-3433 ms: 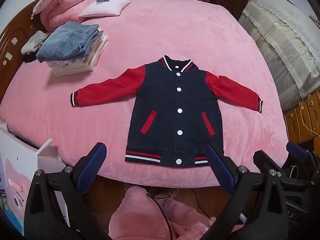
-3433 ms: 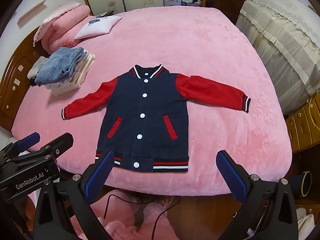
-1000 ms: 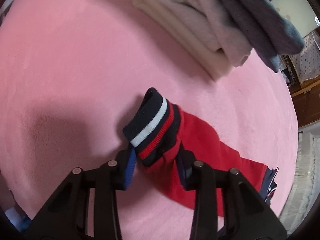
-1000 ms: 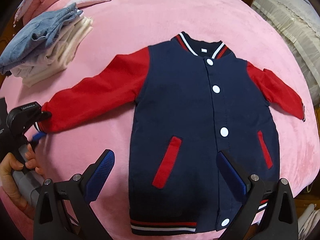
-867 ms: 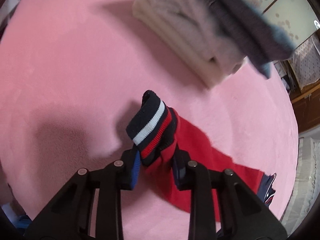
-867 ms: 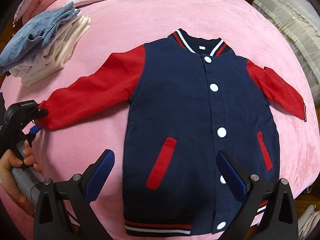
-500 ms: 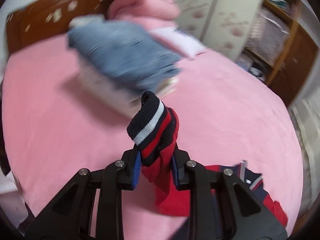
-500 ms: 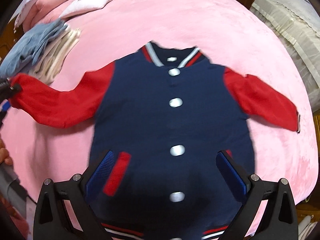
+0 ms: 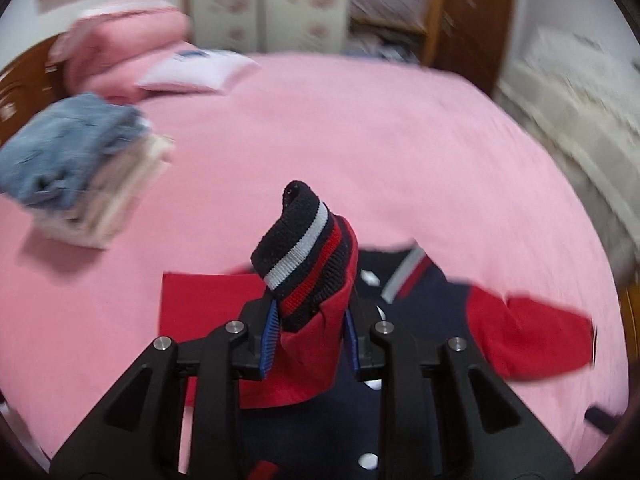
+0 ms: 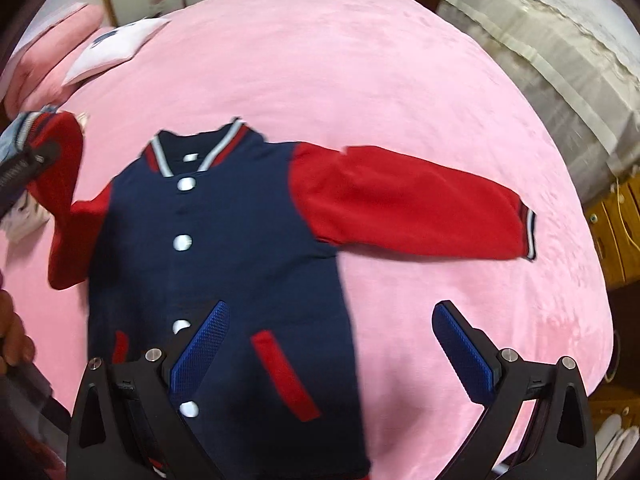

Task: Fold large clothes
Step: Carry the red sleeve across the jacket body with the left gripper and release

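Observation:
A navy jacket (image 10: 224, 240) with red sleeves and white snaps lies front up on the pink bed (image 10: 360, 64). My left gripper (image 9: 308, 332) is shut on the striped cuff (image 9: 300, 256) of one red sleeve, lifted off the bed above the jacket's body (image 9: 424, 304). In the right wrist view that raised sleeve (image 10: 60, 152) and the left gripper's body show at the left edge. My right gripper (image 10: 332, 344) stands open and empty over the jacket's lower right part. The other red sleeve (image 10: 404, 204) lies stretched out flat to the right.
A pile of folded clothes (image 9: 76, 164) topped with blue denim sits on the bed at the left. A white pillow (image 9: 196, 72) and pink bedding (image 9: 120, 48) lie near the headboard. A cream-covered piece of furniture (image 10: 560, 48) stands beyond the bed's right side. A hand (image 10: 12, 336) shows at the left edge.
My left gripper has closed on the cuff, lifted it and swung it across toward the jacket's body, rolling as it went. My right gripper moved right, toward the outstretched sleeve.

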Demonstrator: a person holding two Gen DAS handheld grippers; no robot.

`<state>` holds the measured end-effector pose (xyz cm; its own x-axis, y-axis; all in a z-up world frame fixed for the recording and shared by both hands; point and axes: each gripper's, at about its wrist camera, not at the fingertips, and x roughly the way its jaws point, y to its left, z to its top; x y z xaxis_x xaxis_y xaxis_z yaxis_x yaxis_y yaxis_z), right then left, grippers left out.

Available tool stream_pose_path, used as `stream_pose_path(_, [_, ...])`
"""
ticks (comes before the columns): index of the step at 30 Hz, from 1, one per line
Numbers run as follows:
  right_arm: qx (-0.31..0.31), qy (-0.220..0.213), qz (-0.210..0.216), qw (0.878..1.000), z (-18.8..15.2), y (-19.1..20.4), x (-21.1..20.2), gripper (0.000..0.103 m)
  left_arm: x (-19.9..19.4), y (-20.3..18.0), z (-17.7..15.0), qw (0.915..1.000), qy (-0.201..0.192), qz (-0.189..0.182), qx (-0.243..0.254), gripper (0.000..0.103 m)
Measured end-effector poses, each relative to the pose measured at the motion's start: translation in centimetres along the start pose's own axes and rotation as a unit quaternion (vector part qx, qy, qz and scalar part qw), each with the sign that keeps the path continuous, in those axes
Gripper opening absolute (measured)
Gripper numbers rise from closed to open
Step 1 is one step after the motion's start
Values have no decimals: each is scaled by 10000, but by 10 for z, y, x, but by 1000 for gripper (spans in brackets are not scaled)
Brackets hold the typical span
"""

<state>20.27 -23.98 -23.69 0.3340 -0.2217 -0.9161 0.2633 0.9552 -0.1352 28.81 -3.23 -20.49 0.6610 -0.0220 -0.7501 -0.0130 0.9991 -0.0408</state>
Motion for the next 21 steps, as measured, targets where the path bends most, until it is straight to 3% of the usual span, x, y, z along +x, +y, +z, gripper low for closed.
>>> stream_pose_path(4, [80, 110, 0, 9999, 3, -20, 12, 103, 25, -32, -20, 9946, 811, -538, 360, 32])
stream_pose_path(6, [149, 196, 129, 9996, 6, -23, 21, 103, 28, -41, -27, 9936, 888, -562, 426, 45])
stream_pose_path(8, [161, 295, 352, 9988, 10, -25, 32, 103, 25, -39, -31, 9937, 869, -619, 335, 72])
stream_pose_path(15, [-209, 516, 1139, 9919, 22, 7, 53, 103, 8, -9, -28, 9944, 803, -681, -56, 79])
stream_pose_path(18, [-594, 284, 1426, 9876, 27, 28, 47, 103, 11, 8, -19, 9959, 836, -300, -184, 79])
stream_pose_path(21, [-1001, 98, 1811, 9783, 36, 55, 41, 102, 15, 31, -23, 9924, 1149, 273, -344, 79])
